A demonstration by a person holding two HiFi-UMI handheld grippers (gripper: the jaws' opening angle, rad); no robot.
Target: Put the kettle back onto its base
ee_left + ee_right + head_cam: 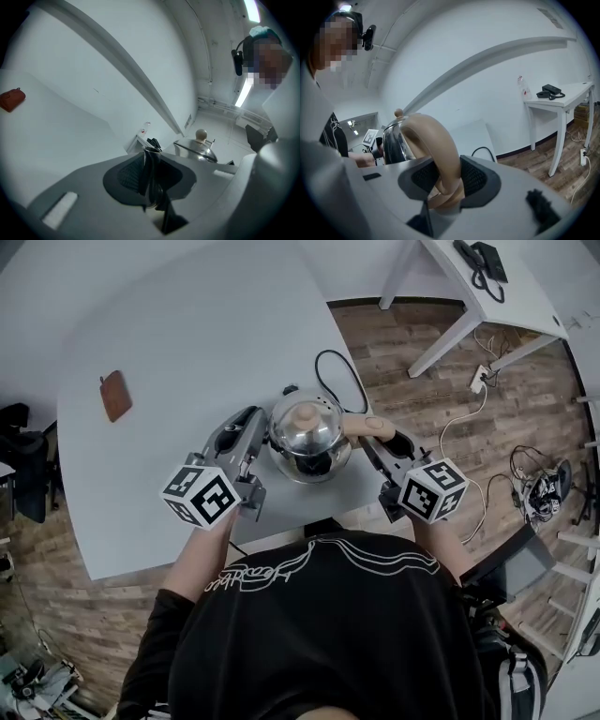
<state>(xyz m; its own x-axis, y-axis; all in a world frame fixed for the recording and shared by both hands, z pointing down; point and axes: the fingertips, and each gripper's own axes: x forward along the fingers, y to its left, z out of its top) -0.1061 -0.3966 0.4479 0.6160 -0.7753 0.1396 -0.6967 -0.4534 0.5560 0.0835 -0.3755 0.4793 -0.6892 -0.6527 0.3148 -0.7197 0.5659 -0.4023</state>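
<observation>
The steel kettle [309,437] with a beige knob on its lid sits over the white table's [187,343] near edge. My right gripper [373,442] is shut on its beige handle [436,140], which fills the gap between the ribbed pads [476,178]. On the kettle's other side, my left gripper [262,432] is shut on the thin steel spout [149,171]. The lid and knob [200,136] show just behind the spout. A black cable [330,367] runs under the kettle. The base is hidden beneath it, and I cannot tell whether the kettle rests on it.
A brown pouch [115,395] lies far left on the table. A white desk [487,292] with a black phone [483,261] stands at the back right, over wooden floor with a power strip [480,379] and loose cables. The table's front edge is close to the person.
</observation>
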